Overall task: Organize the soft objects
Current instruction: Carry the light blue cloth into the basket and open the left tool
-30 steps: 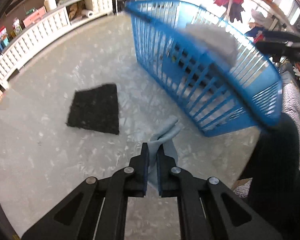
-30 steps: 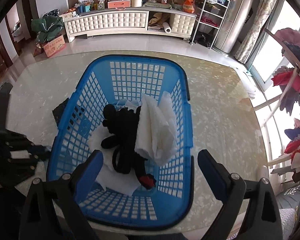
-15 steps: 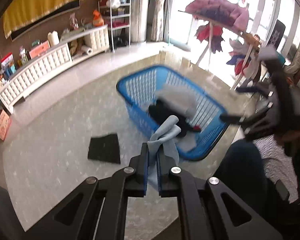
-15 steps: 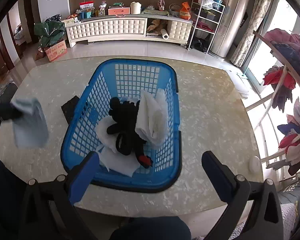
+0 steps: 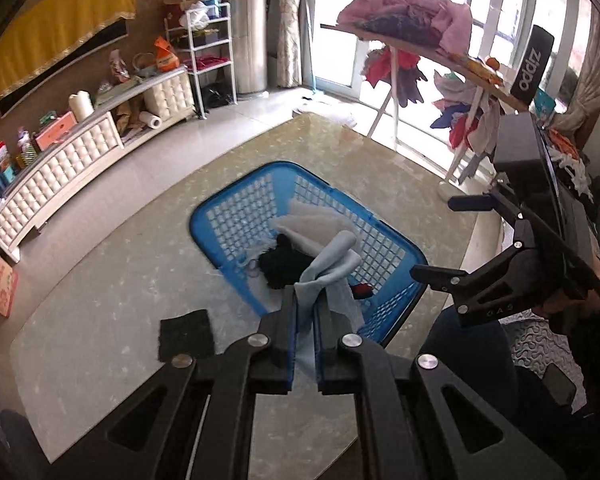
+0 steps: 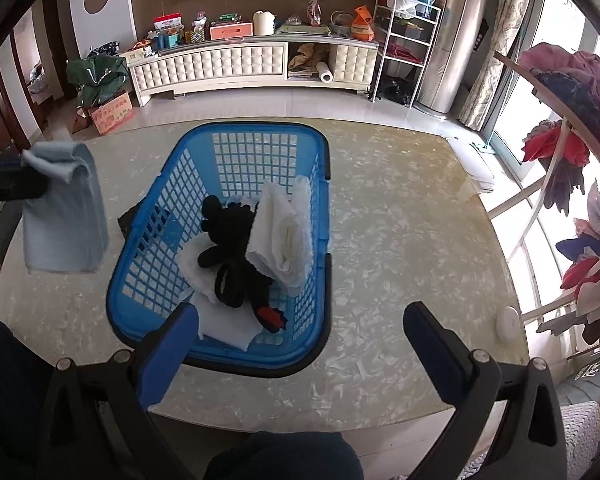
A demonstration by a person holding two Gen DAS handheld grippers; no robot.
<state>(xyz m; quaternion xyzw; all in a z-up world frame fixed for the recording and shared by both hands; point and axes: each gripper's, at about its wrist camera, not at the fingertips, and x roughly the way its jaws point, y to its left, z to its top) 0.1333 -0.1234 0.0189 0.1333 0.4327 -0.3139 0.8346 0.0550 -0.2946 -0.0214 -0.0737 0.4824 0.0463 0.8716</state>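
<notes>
While the left gripper (image 5: 304,304) pinches the light blue cloth (image 6: 64,208) — hanging lengthwise downward — the right gripper (image 6: 300,344) stays wide apart, empty.

A tufted white sideboard (image 6: 236,65) (cluttered on top) stands beside a wire shelf (image 6: 404,40)

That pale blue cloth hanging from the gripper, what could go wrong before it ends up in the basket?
The left gripper pinches only one end of the pale blue cloth, which hangs beside the blue basket, not over it; released now, it would likely land on the table. The basket already holds a white towel and black plush toy, so it may drape over the rim.
</notes>
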